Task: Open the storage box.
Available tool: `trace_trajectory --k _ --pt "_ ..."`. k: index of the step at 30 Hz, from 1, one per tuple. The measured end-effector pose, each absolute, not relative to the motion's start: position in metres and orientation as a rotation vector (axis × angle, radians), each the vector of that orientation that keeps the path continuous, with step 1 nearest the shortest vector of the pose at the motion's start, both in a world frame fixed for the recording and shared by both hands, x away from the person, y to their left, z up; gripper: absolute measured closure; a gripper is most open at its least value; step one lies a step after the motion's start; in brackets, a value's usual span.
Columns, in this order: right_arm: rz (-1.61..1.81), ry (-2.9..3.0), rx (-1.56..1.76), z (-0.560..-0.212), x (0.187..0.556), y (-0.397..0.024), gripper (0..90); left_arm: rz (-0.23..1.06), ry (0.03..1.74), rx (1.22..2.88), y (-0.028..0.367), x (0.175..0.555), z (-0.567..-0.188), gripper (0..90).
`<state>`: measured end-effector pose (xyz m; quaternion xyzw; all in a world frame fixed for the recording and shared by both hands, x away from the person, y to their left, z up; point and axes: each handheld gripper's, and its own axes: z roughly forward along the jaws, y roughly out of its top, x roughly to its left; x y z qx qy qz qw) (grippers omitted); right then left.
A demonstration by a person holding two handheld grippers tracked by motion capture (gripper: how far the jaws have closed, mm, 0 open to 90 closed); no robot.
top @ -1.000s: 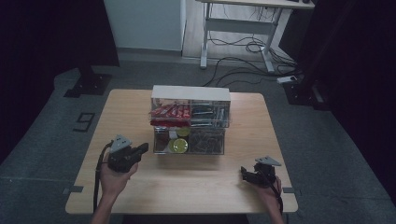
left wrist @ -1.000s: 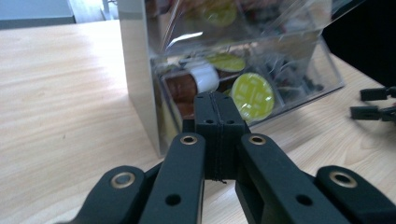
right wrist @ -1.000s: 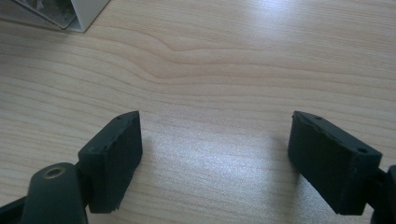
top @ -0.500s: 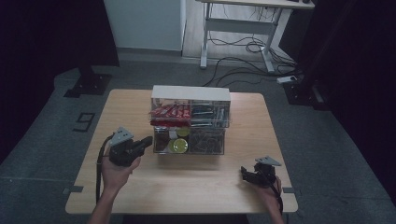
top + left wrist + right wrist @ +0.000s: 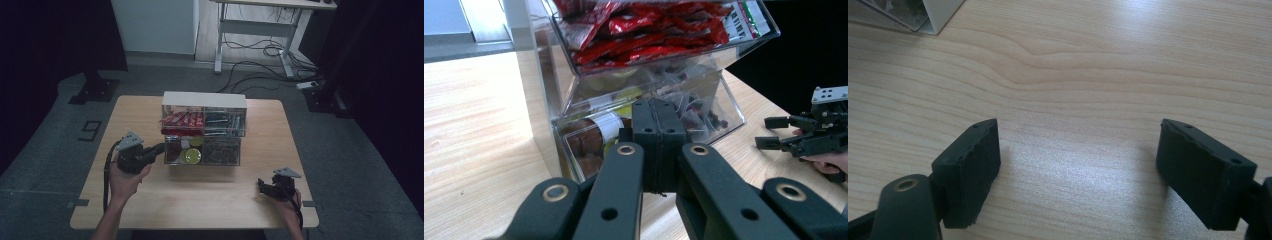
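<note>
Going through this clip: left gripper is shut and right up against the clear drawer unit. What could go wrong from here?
The shut left gripper could nudge the lower drawer or slide the whole light drawer unit, since the open right gripper rests apart and braces nothing. With fingers shut it also cannot grasp the drawer front.
</note>
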<state>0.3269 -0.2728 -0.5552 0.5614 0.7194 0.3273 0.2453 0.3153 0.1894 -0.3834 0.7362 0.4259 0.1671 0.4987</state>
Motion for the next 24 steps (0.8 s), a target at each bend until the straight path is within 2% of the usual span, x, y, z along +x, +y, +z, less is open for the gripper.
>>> trace_trajectory --k 24 --pt "0.893 1.964 1.532 -0.555 0.327 -0.273 17.9 0.342 0.995 1.801 0.171 0.339 -0.358 90.0"
